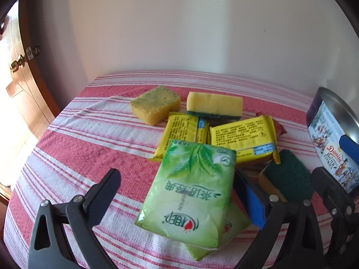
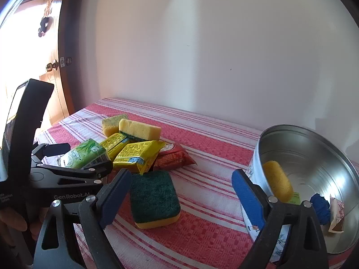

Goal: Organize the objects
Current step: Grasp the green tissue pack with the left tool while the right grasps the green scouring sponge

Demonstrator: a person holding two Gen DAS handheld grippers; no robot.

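My left gripper (image 1: 179, 186) stands open astride a green tissue pack (image 1: 190, 190), with a gap at its left finger; a second green pack (image 1: 224, 231) lies underneath. Beyond them lie two yellow packets (image 1: 244, 139), a red packet (image 2: 175, 157), and two yellow sponges (image 1: 154, 105) (image 1: 214, 105). My right gripper (image 2: 181, 192) is open and holds nothing. A green-topped sponge (image 2: 154, 197) lies just inside its left finger. Its blue-padded right finger (image 2: 246, 197) is against the outside of a metal biscuit tin (image 2: 314, 148), which looks tipped toward the camera.
Inside the tin sit a yellow sponge (image 2: 278, 181), a blue item (image 2: 320, 204) and a beige packet (image 2: 336, 217). A red-and-white striped cloth (image 1: 78, 139) covers the table, which stands against a white wall. A wooden door (image 1: 24, 94) is at the left.
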